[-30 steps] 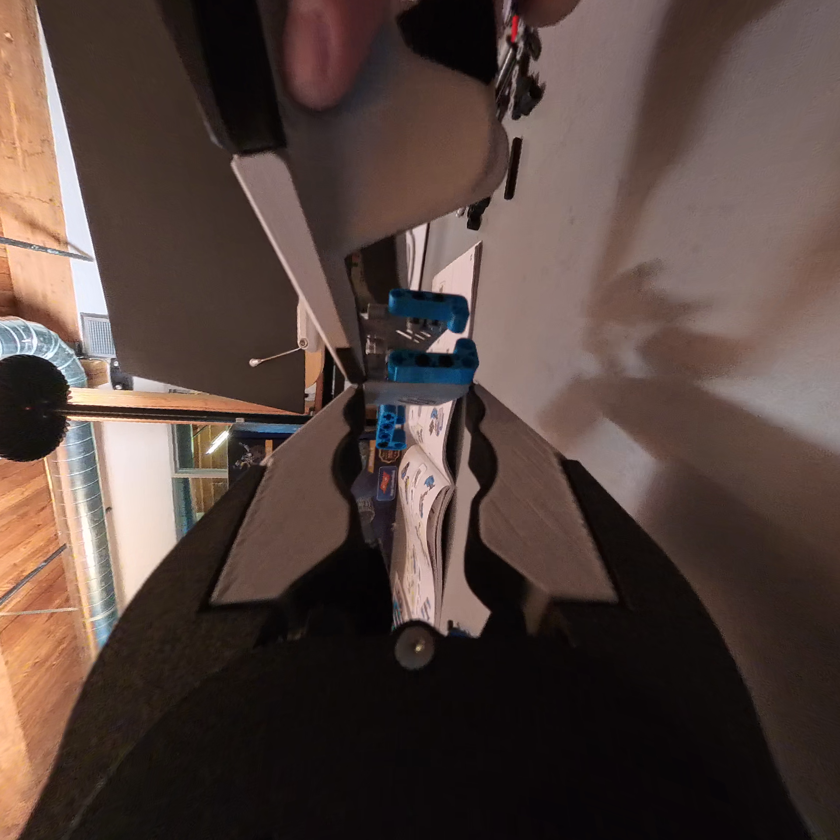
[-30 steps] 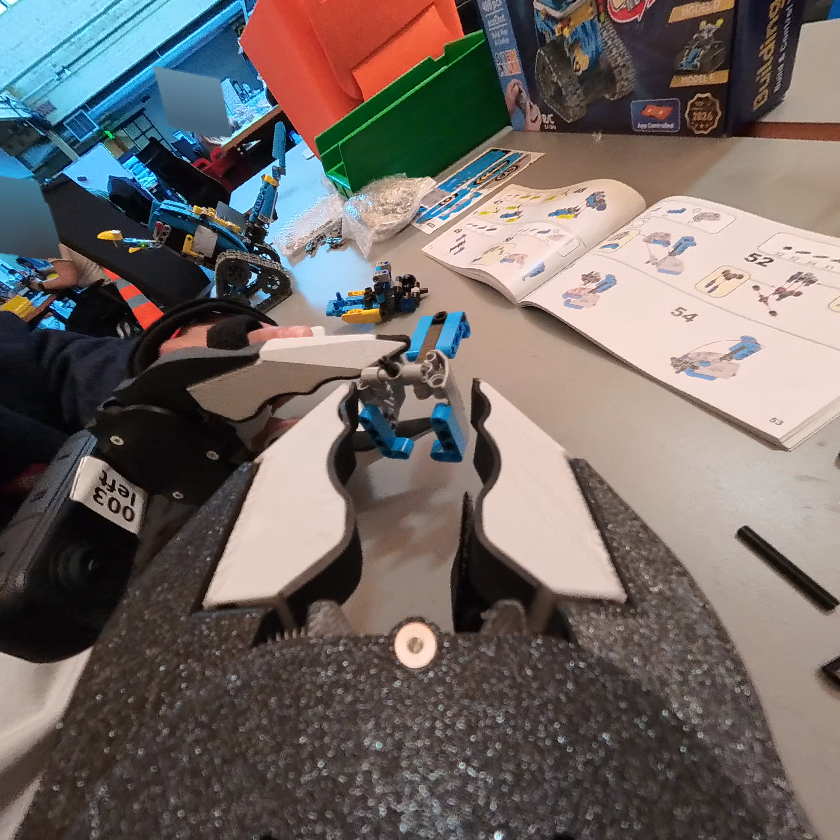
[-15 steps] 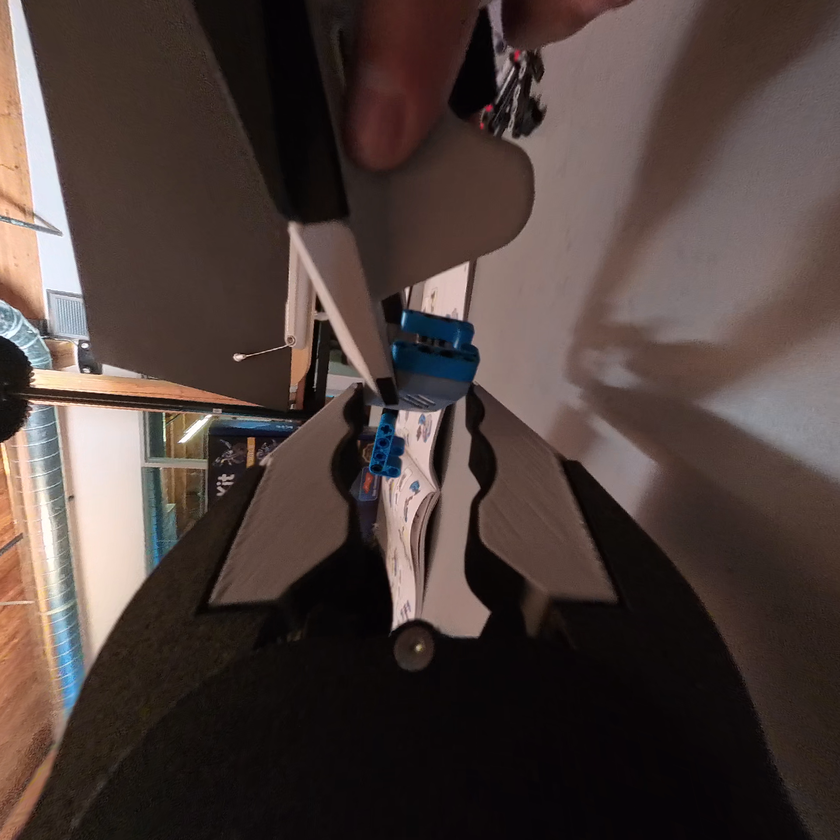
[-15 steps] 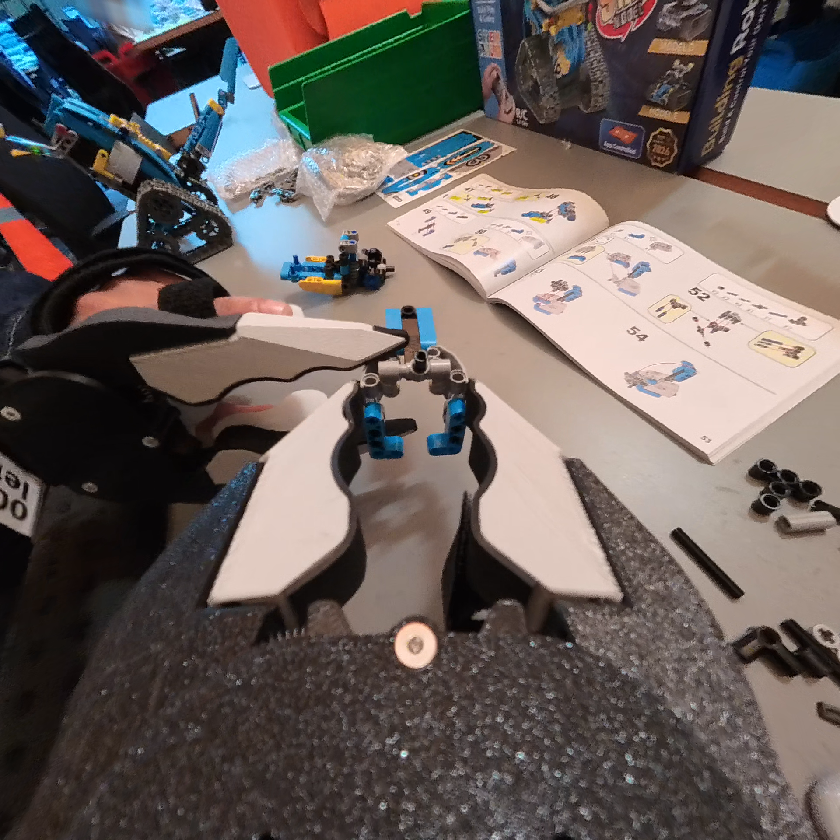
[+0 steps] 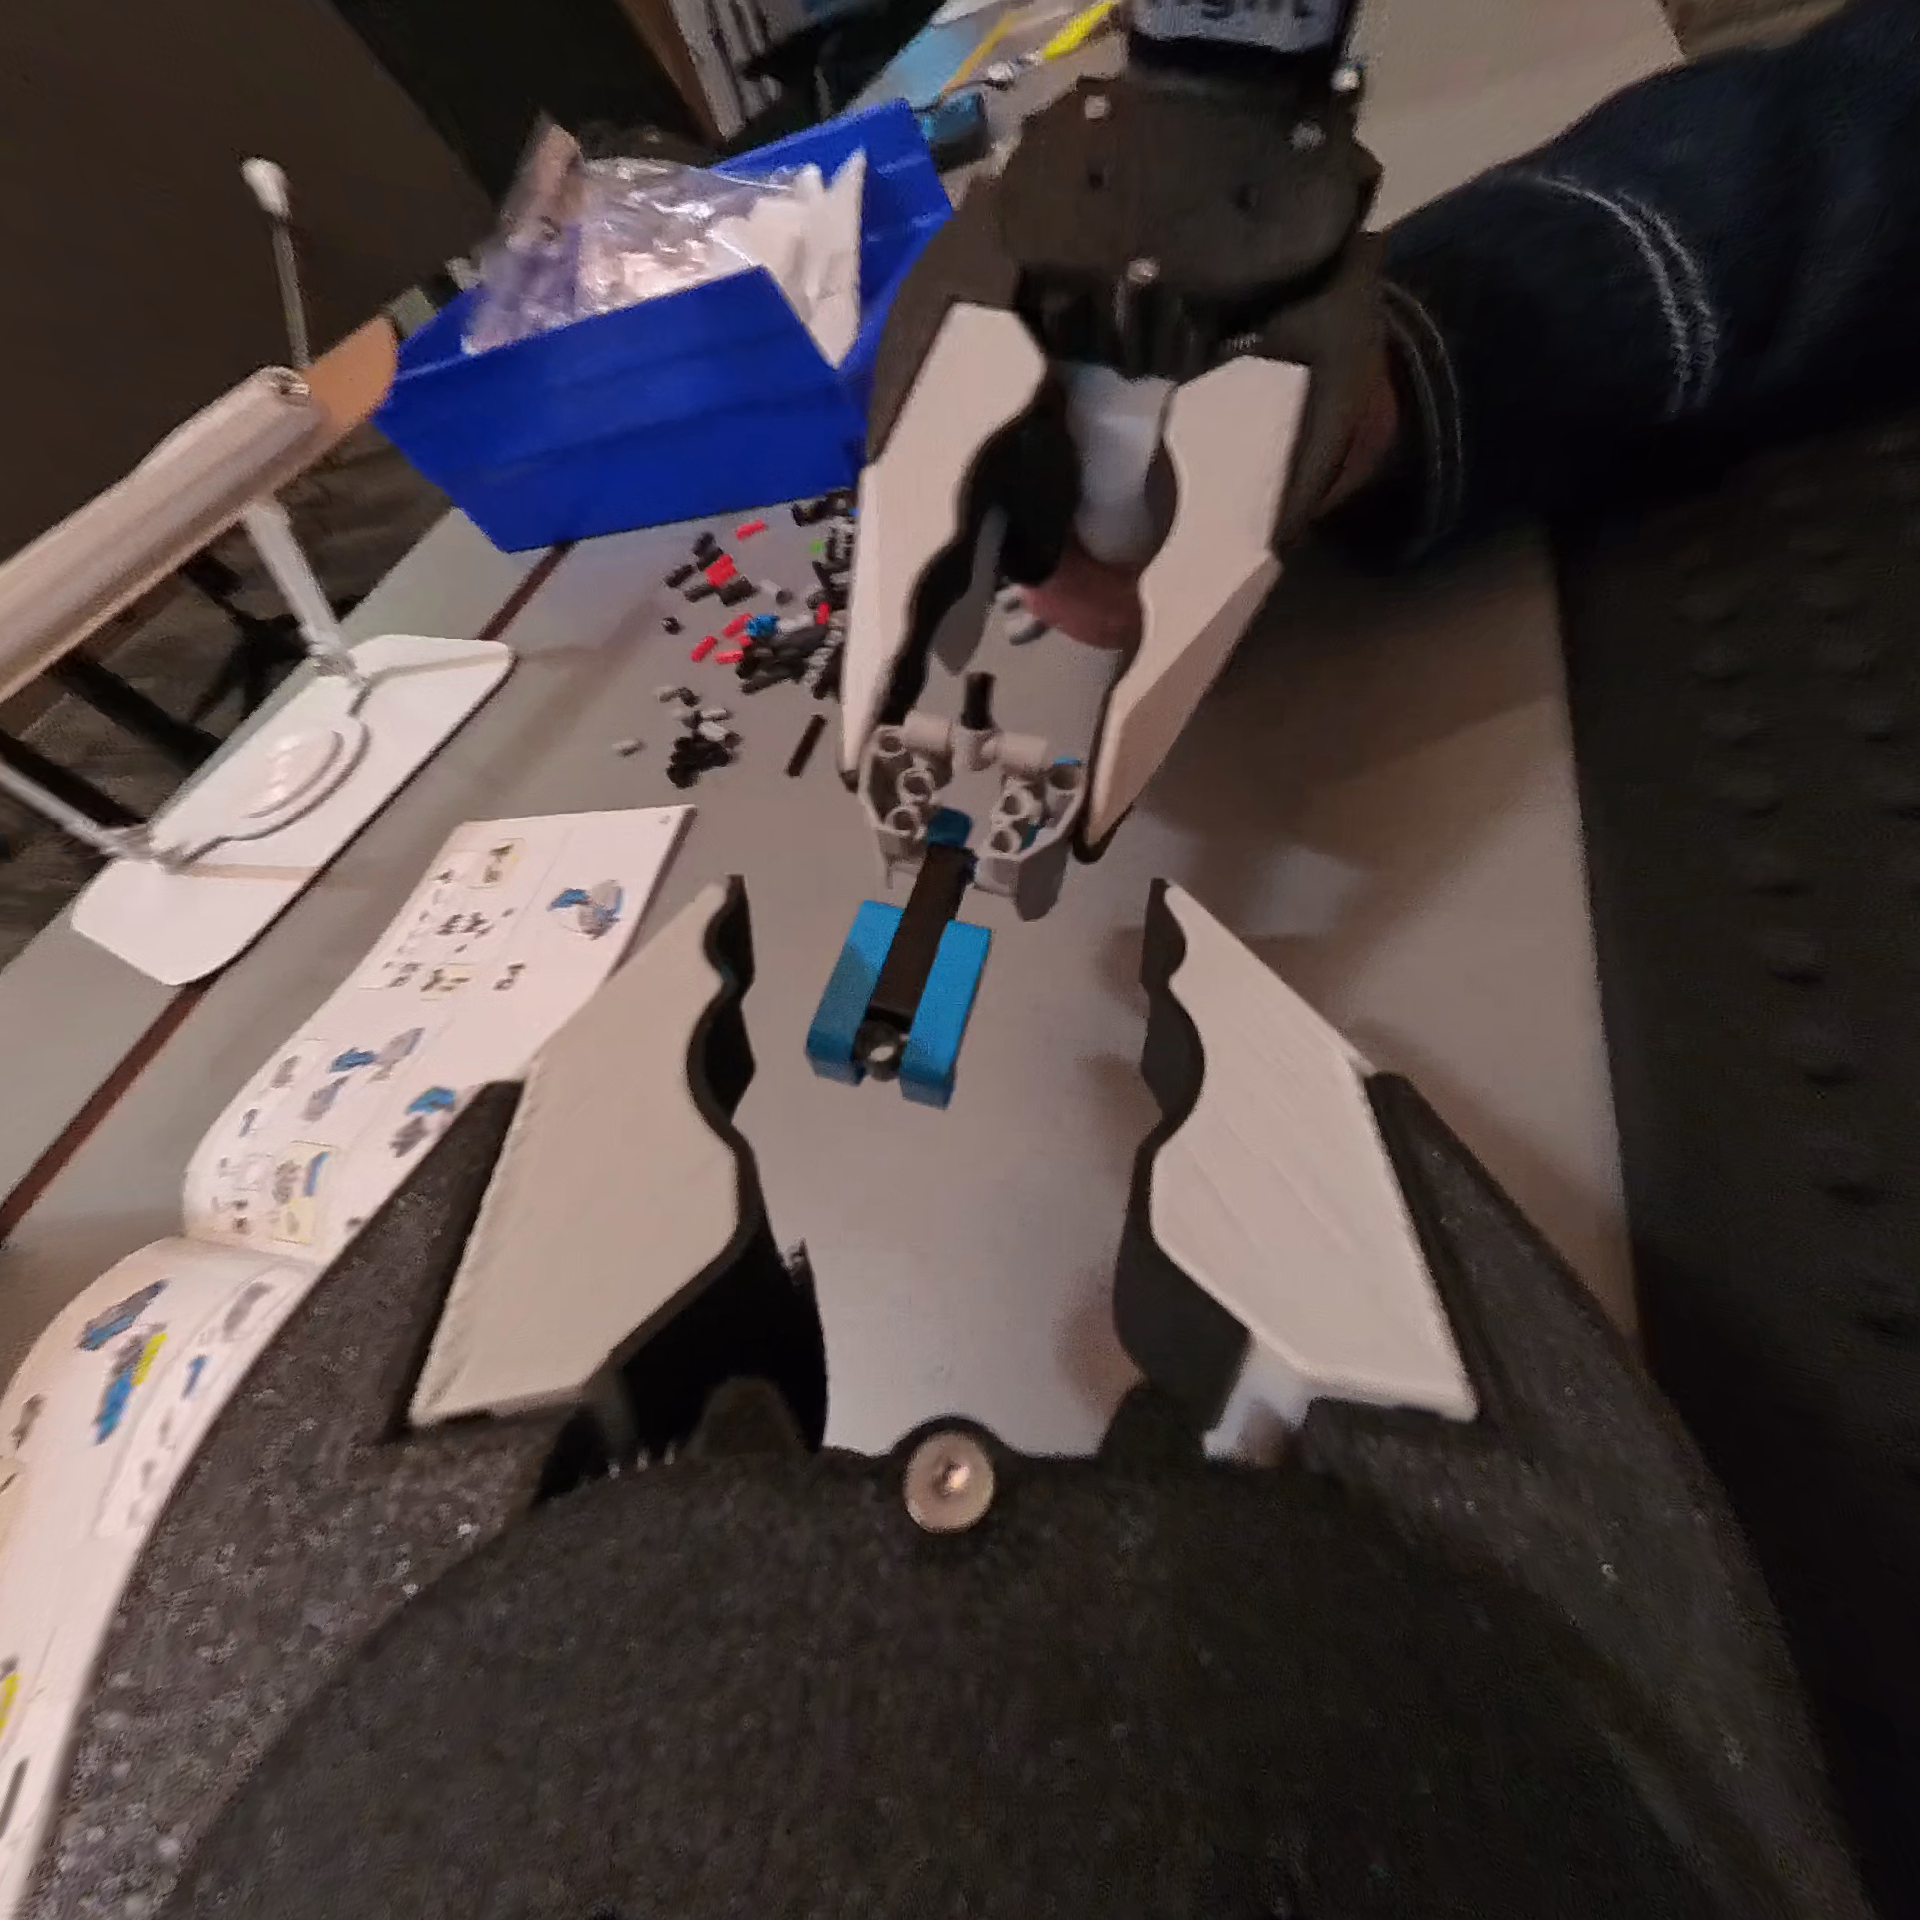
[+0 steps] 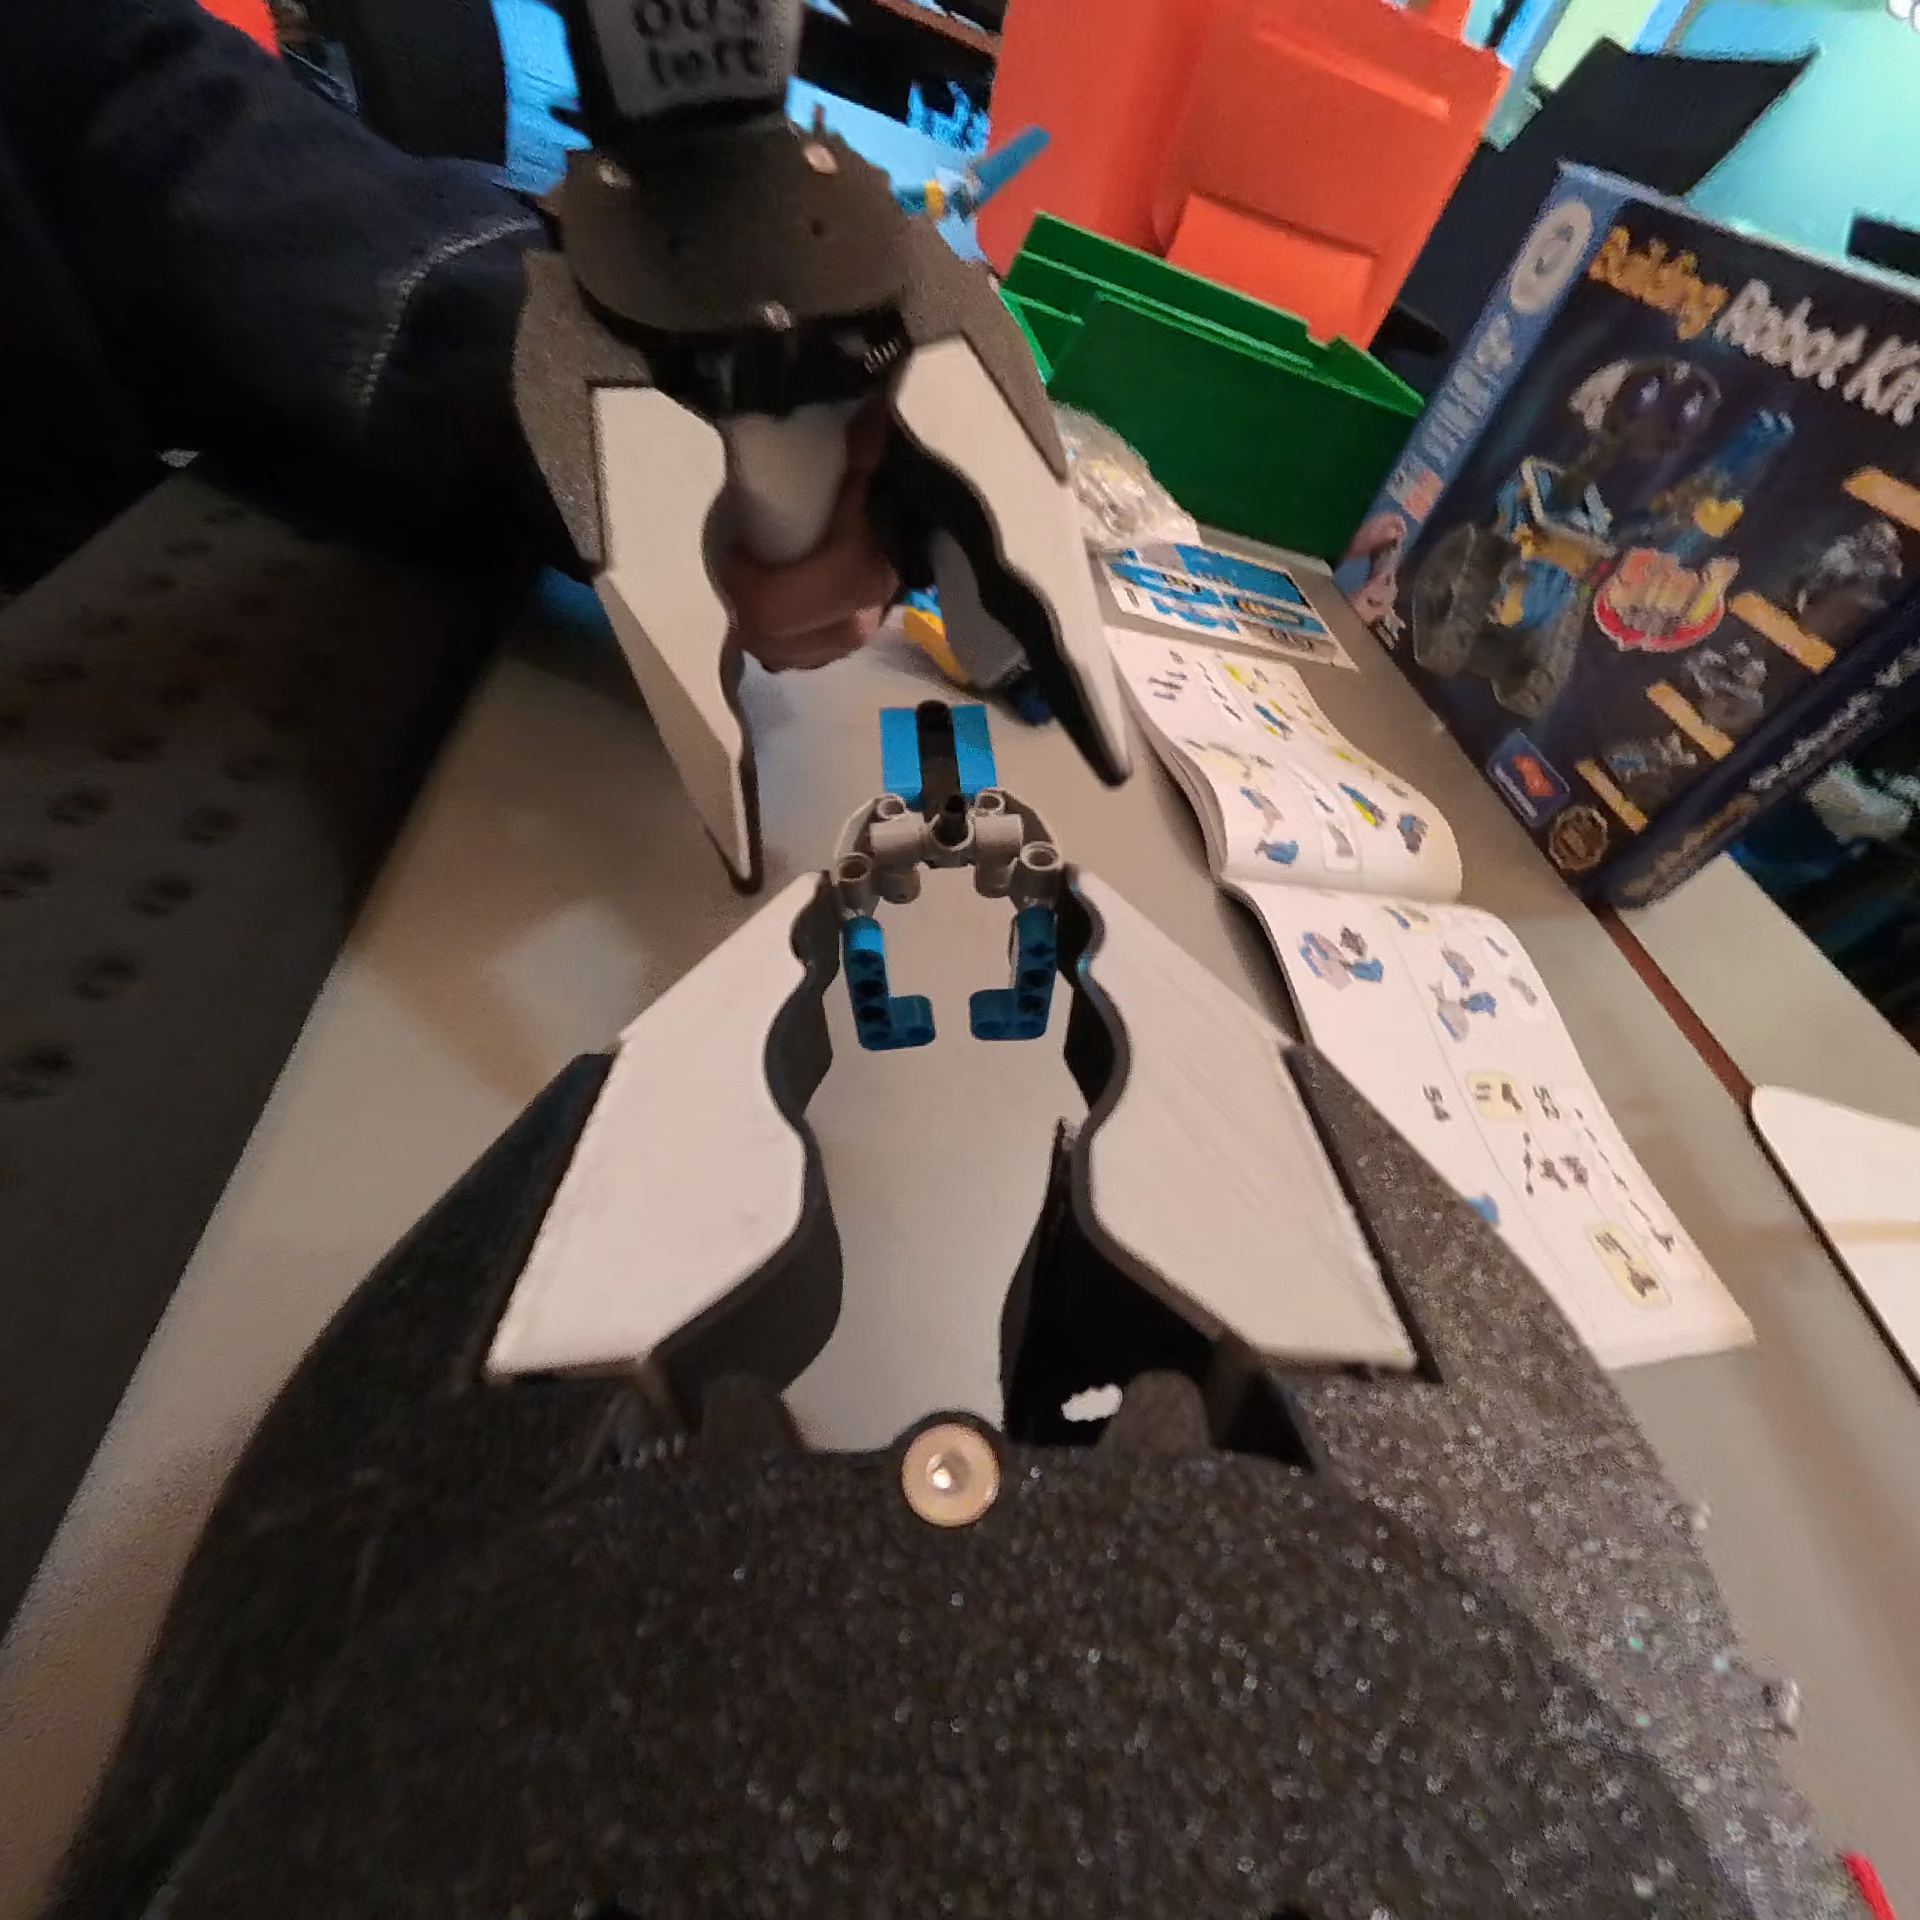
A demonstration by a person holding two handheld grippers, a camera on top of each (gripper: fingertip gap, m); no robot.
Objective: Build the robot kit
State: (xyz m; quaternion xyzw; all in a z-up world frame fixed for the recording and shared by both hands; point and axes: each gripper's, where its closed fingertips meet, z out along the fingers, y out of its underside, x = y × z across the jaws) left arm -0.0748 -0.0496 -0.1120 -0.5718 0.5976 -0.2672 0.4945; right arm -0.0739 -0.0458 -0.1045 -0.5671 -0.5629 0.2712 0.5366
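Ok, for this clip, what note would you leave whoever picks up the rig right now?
Left hand-held gripper: open, empty, fingers either side of the blue end block, not touching it.
Right hand-held gripper: shut on the grey part of the brick assembly, held above the table.
Around: open instruction booklet; loose small parts near a blue bin.

Left gripper (image 5: 945, 914) spread wide, facing the clamped right gripper (image 6: 945, 894).
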